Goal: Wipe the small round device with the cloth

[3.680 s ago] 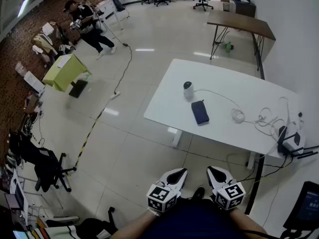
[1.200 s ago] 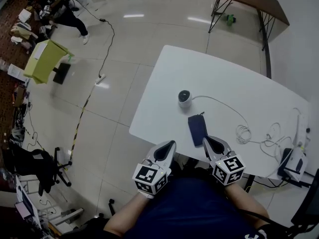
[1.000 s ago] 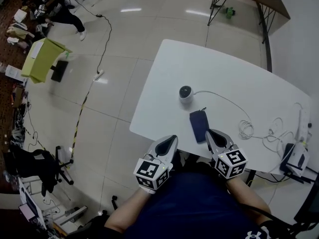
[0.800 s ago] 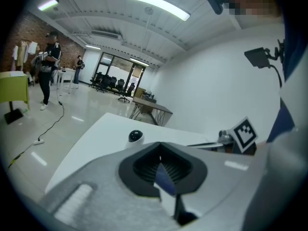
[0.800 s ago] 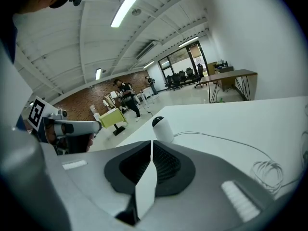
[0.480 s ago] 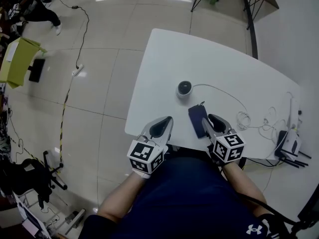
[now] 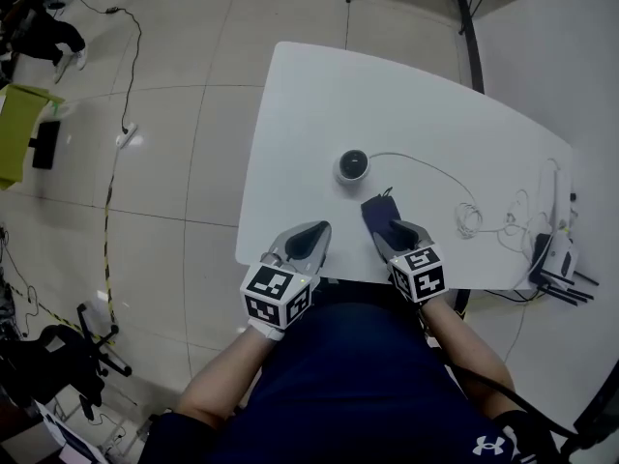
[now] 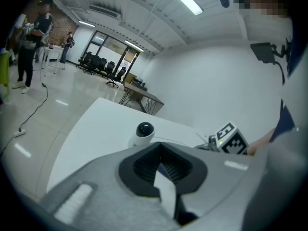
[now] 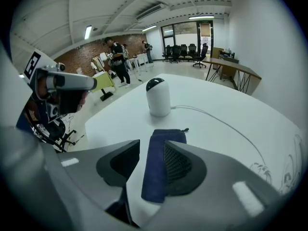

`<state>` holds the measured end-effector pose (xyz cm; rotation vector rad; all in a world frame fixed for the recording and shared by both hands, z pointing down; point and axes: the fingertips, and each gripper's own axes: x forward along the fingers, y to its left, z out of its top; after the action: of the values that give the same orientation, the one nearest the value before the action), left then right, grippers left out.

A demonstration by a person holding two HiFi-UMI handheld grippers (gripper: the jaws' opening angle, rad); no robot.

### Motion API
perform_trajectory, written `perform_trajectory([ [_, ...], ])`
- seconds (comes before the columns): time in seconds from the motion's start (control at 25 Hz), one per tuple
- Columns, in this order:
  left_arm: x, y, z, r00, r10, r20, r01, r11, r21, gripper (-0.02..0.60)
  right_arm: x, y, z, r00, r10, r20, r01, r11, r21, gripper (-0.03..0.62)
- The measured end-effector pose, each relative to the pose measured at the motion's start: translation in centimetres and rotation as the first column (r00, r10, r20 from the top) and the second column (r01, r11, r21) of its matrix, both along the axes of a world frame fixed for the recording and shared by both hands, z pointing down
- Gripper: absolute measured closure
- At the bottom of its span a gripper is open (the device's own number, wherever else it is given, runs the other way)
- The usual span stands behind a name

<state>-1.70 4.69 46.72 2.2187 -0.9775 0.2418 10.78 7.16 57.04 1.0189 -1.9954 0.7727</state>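
Looking down in the head view, the right gripper [image 7: 392, 230] hangs over the near end of the dark blue cloth [image 7: 376, 209]. The cloth lies on the white bench [image 7: 309, 95], just short of the small round camera [image 7: 352, 165]. The left gripper [image 7: 311, 236] sits off to the left of the cloth, near the bench's front edge. A white cable [image 7: 426, 167] trails from the camera away to the right.

In the left gripper view its fingers [image 8: 139, 170] are pressed together with nothing between them, and the camera stands well ahead of their tips. Shut like this they could only nudge the camera, not steady it, so a firm wipe might slide or topple it on its tether.

In the right gripper view the fingers [image 9: 192, 165] stand apart, having just been opening. The cloth runs lengthwise between them, crowding the right-hand finger and apparently partly under it. No pad presses on it yet. Closing off-centre could catch only an edge or the top fold, so the cloth might fall open or slip out on lifting. Closing too high would miss it. Pushing forward could shove the cloth into the camera beyond the fingertips.
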Motion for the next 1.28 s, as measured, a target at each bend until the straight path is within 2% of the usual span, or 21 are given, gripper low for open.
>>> perform_trajectory([
  [0.28, 2.2, 0.8, 0.5, 1.0, 0.015, 0.011, -0.015, 0.999, -0.039, 0.58, -1.2, 0.8, 4.4, 0.995, -0.052, -0.087, 0.044, 0.995, -0.093, 0.383],
  [0.44, 2.8, 1.2, 0.7, 1.0, 0.018, 0.02, -0.017, 0.999, -0.049, 0.58, -1.0, 0.4, 4.6, 0.985, -0.099, -0.141, 0.089, 0.993, -0.078, 0.382],
  [0.56, 3.2, 1.2, 0.7, 1.0, 0.017, 0.022, -0.016, 0.999, -0.05, 0.579, -0.7, 0.2, 4.8, 0.965, -0.167, -0.203, 0.163, 0.986, -0.033, 0.437],
  [0.72, 3.9, 1.1, 0.6, 1.0, 0.018, 0.013, -0.017, 0.999, -0.047, 0.579, -0.7, 0.4, 5.2, 0.921, -0.252, -0.299, 0.269, 0.963, 0.016, 0.446],
  [0.8, 4.2, 1.2, 0.8, 1.0, 0.019, 0.008, -0.019, 0.999, -0.051, 0.58, -0.3, 0.2, 5.2, 0.926, -0.246, -0.287, 0.263, 0.965, 0.02, 0.486],
  [0.84, 4.3, 1.2, 0.9, 1.0, 0.022, 0.005, -0.021, 0.998, -0.057, 0.58, -0.1, 0.1, 5.2, 0.947, -0.216, -0.238, 0.224, 0.975, 0.007, 0.507],
  [0.92, 4.3, 1.3, 1.3, 1.0, 0.022, -0.002, -0.022, 0.997, -0.069, 0.58, 0.5, -0.1, 5.2, 0.993, -0.103, -0.065, 0.1, 0.994, -0.05, 0.527],
  [0.96, 4.1, 1.3, 1.4, 1.0, 0.017, -0.005, -0.017, 0.997, -0.075, 0.578, 0.7, -0.4, 4.9, 0.999, -0.033, 0.04, 0.036, 0.996, -0.078, 0.53],
  [1.0, 3.9, 1.3, 1.5, 1.0, 0.011, -0.008, -0.011, 0.997, -0.079, 0.578, 0.8, -0.8, 4.2, 0.988, 0.036, 0.147, -0.022, 0.995, -0.098, 0.531],
  [1.04, 3.6, 1.3, 1.6, 1.0, 0.004, -0.011, -0.005, 0.997, -0.083, 0.58, 0.9, -1.5, 3.0, 0.963, 0.101, 0.251, -0.075, 0.991, -0.111, 0.531],
  [1.12, 3.1, 1.0, 1.8, 1.0, -0.01, -0.014, 0.008, 0.996, -0.088, 0.579, 1.1, -3.1, 0.5, 0.879, 0.212, 0.427, -0.17, 0.976, -0.136, 0.531],
  [1.2, 2.8, 0.7, 1.9, 1.0, -0.021, -0.014, 0.02, 0.996, -0.092, 0.58, 1.5, -4.7, -1.4, 0.79, 0.293, 0.538, -0.244, 0.956, -0.162, 0.531],
  [1.28, 2.4, 0.3, 2.0, 1.0, -0.03, -0.008, 0.029, 0.996, -0.088, 0.579, 2.1, -6.2, -2.8, 0.721, 0.343, 0.602, -0.3, 0.938, -0.175, 0.531],
])
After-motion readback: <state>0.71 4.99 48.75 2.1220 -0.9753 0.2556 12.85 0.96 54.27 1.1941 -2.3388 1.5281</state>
